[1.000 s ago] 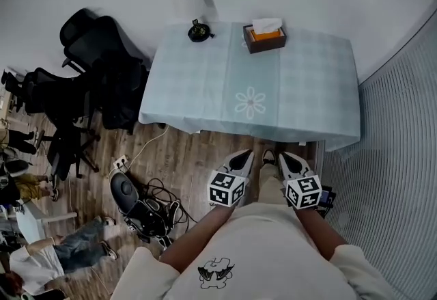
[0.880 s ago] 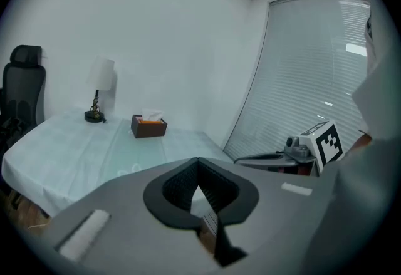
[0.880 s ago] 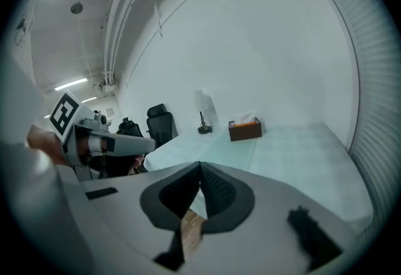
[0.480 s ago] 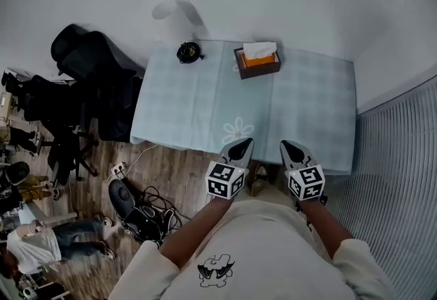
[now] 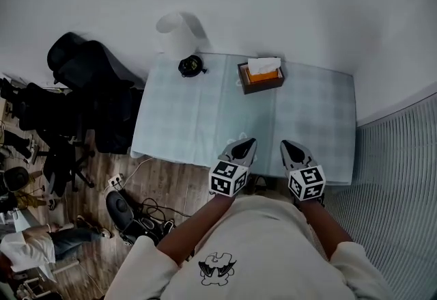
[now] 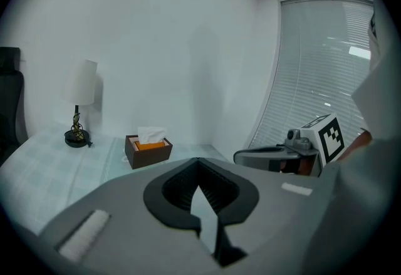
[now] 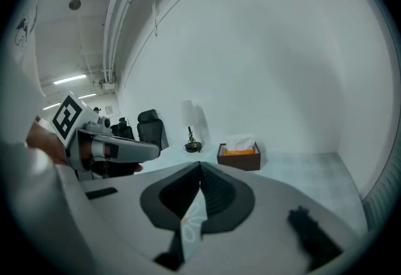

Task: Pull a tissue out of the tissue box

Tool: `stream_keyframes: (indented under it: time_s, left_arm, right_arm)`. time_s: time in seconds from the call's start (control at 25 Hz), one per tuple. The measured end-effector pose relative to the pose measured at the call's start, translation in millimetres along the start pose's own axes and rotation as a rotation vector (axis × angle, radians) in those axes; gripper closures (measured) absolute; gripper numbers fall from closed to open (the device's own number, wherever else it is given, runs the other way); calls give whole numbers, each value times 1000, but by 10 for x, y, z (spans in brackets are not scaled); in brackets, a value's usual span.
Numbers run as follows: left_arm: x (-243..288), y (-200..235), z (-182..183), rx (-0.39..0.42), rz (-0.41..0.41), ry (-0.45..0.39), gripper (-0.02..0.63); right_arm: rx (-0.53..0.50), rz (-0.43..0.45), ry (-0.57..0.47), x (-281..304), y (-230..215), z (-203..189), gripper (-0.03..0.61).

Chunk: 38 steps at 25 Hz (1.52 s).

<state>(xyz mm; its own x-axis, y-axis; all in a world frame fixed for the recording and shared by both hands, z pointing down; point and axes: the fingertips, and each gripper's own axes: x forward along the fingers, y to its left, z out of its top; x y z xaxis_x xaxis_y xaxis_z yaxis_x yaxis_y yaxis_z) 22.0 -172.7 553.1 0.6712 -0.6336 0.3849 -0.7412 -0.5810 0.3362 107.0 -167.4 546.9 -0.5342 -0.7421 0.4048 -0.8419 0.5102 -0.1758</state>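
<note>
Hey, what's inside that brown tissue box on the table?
A white tissue sticks up through the orange top of the brown rectangular tissue box. Any tissues lower down are hidden by its walls and top.

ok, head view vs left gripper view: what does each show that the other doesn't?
Head view only: the wood floor with a tangle of cables, and the person's torso from above.

Left gripper view only: a look straight along the left tongs, jaws closed tip to tip with nothing between them.

Both: the tissue box with a tissue sticking up, the lamp, the pale checked tablecloth, and the right tongs.
</note>
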Motion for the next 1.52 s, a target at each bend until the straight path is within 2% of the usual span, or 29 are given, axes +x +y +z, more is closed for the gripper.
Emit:
stream_keyframes:
  time_s: [0.4,0.68,1.08,1.32,1.52]
  left_arm:
    - [187,173,65,-15,-12,15,607]
    - [402,377,149,-28,20,21,607]
    - [681,616,603,-2,38,-8,607]
    - [859,721,708,8,57,-5,607]
    - [1109,948,673,0,92,17,607]
  right_arm:
    - [0,-7,16,232,-110,70,566]
    - [-13,17,12,506,-326,248,566]
    - [-100,32,36,1201,-840,696,566]
    - [-145,8,64,1603,-1151,800,565]
    - [-139,-29,88,1959,-1435,852,565]
